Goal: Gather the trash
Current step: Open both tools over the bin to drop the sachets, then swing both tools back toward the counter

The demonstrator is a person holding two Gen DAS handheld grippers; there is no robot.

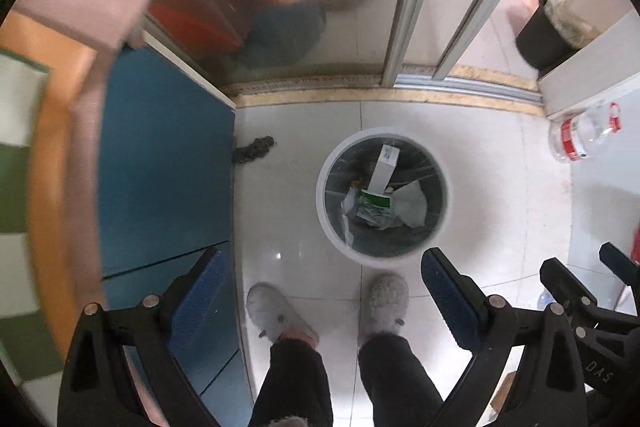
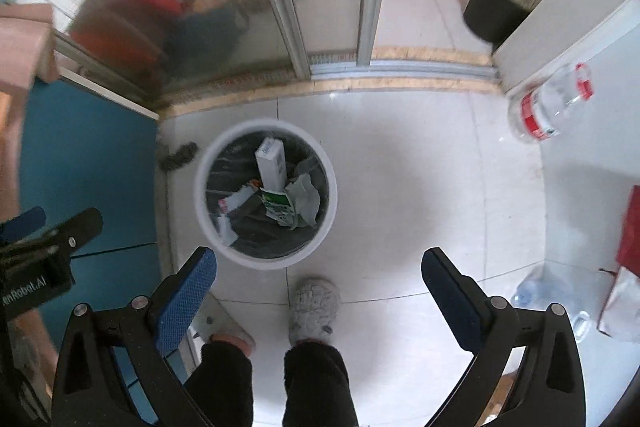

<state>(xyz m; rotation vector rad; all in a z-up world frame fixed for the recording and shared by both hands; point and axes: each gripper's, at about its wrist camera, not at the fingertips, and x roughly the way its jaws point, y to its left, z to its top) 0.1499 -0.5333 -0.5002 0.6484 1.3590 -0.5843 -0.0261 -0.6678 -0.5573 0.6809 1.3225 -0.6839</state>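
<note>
Bin (image 2: 265, 193) w/ dark liner: on floor below both tools, ahead of slippers; holds boxes, paper. Left gripper (image 1: 324, 297), right gripper (image 2: 319, 291): spread wide, nothing betw. pads. Next: keep wide, align pads either side of bottle (image 2: 550, 103), far right by wall.
</note>
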